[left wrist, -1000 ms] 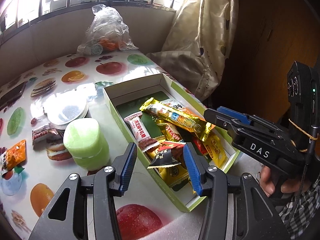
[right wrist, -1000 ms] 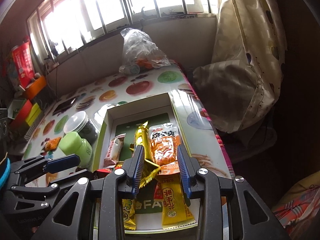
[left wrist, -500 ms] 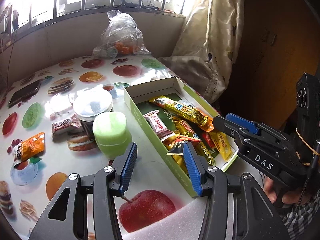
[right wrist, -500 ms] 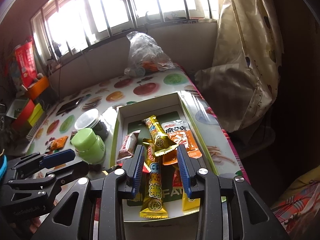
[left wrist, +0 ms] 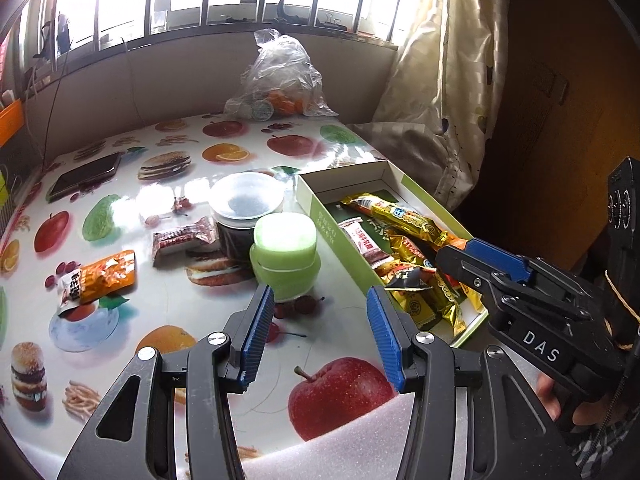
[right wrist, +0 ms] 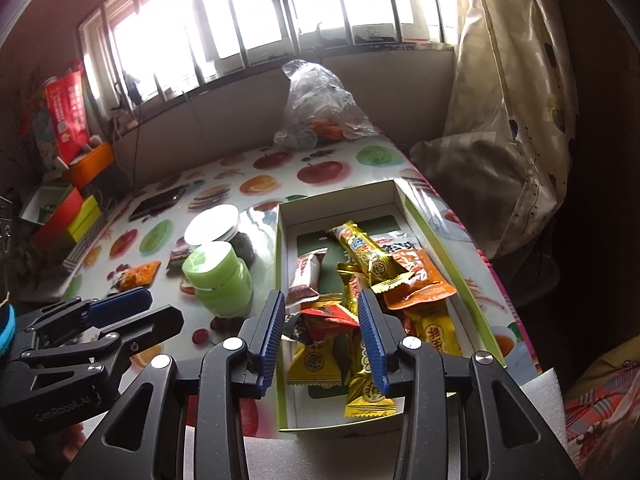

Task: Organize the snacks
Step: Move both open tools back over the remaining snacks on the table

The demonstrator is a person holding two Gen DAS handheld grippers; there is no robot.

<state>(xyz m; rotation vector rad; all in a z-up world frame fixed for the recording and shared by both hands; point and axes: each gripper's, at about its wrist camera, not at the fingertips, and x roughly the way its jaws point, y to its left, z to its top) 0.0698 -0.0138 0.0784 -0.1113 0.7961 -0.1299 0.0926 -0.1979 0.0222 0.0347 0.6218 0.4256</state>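
far to the left gripper's (left wrist: pixel 320 334) left, an orange packet (left wrist: pixel 98 278) and a dark bar (left wrist: pixel 184 239) lay loose on the table (left wrist: pixel 168 344), apparently not yet sorted. straight ahead stood a green jar (left wrist: pixel 285 256). the gripper hung above the table, jaws wide apart and empty, aimed level. to its right sat the box (left wrist: pixel 320 210), where the gathered snacks (left wrist: pixel 404 232) were piled. the right gripper (right wrist: pixel 322 336) hovered over the box's near end, gaping, holding nothing.
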